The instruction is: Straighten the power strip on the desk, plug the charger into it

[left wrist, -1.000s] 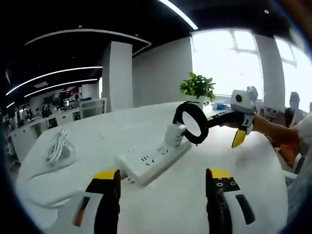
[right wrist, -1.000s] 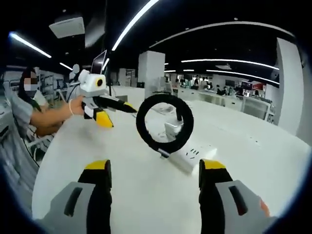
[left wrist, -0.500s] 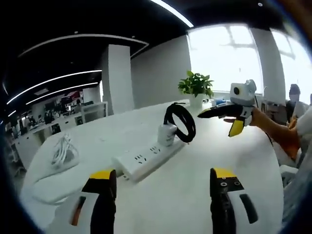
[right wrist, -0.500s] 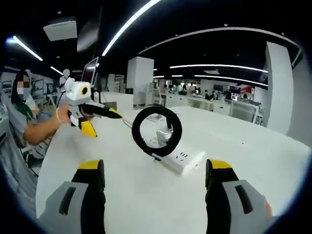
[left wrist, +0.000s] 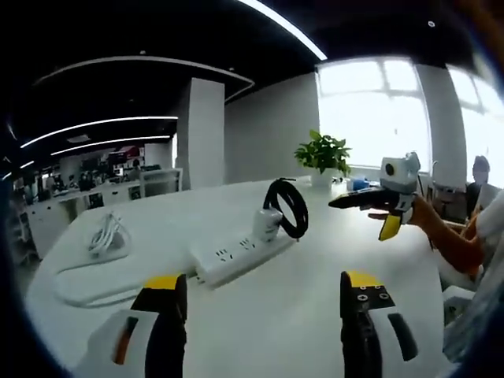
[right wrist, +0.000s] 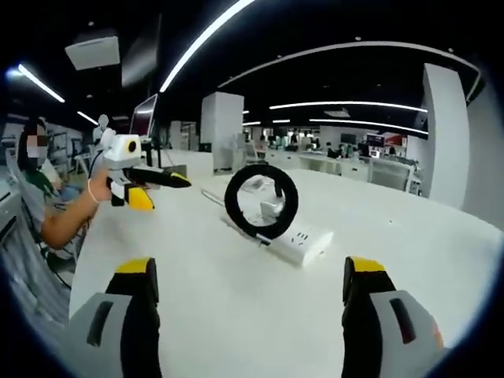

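Observation:
A white power strip point(left wrist: 236, 253) lies on the white desk point(left wrist: 315, 291), and a white charger point(left wrist: 266, 224) stands upright on its far end. The charger's black cable point(left wrist: 287, 207) stands in a coil beside it. My left gripper point(left wrist: 260, 298) is open and well short of the strip, nothing between its jaws. To the right of the coil and apart from it, a hand holds my right gripper point(left wrist: 370, 201) above the desk. In the right gripper view, the strip point(right wrist: 298, 240), charger point(right wrist: 272, 209) and cable coil point(right wrist: 261, 201) lie ahead of my open right gripper point(right wrist: 252, 287). The left gripper point(right wrist: 153, 179) is at the left.
A bundled white cord point(left wrist: 106, 235) lies at the desk's left, and the strip's white lead point(left wrist: 87, 290) loops near the front edge. A potted plant point(left wrist: 323, 153) stands at the far side. A seated person point(right wrist: 47, 205) holds both grippers. Bare desk lies between my jaws and the strip.
Both grippers have drawn back from the cable coil and the strip, which look smaller now. The right gripper's tip, at the coil a second ago, is now apart from it.

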`<state>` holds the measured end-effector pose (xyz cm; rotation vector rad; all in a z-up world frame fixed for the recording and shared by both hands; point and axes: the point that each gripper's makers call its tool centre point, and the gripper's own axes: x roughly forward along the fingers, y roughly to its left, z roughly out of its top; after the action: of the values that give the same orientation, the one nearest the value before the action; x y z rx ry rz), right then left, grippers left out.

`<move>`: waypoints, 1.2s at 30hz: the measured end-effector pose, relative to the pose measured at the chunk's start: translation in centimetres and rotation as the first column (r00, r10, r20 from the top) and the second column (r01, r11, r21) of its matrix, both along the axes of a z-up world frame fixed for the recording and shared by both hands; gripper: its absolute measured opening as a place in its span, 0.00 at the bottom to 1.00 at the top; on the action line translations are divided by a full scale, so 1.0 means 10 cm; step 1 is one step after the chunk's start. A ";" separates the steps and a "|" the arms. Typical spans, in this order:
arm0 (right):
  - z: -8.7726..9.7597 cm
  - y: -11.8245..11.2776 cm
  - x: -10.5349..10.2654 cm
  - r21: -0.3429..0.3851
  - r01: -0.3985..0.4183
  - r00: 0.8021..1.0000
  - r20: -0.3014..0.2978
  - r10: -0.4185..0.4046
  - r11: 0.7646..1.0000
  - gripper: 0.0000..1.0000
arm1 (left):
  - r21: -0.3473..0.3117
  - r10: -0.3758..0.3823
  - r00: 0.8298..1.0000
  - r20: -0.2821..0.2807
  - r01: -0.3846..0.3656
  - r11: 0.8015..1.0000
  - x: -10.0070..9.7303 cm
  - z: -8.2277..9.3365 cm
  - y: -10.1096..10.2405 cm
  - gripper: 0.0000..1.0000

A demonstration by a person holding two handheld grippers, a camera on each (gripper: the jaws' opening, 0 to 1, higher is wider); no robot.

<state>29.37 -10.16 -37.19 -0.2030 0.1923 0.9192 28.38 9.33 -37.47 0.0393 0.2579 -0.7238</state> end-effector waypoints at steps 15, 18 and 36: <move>0.13 -0.14 -0.24 0.082 0.069 0.997 0.034 -0.072 0.994 0.98 | -0.020 0.059 0.998 0.007 -0.059 0.998 -0.21 -0.01 0.06 0.84; 0.15 -0.22 -0.28 0.133 0.104 0.994 0.029 -0.109 0.986 0.97 | -0.058 0.072 0.997 0.020 -0.071 0.996 -0.27 0.01 0.07 0.84; -0.07 -0.44 -0.48 0.116 0.195 0.981 0.002 -0.196 0.974 0.98 | 0.018 0.134 0.991 0.020 -0.134 0.991 -0.58 -0.20 0.25 0.89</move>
<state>24.56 -14.56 -37.91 -0.0816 0.1433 0.7300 22.59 11.82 -39.49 0.0470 0.2473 -0.5873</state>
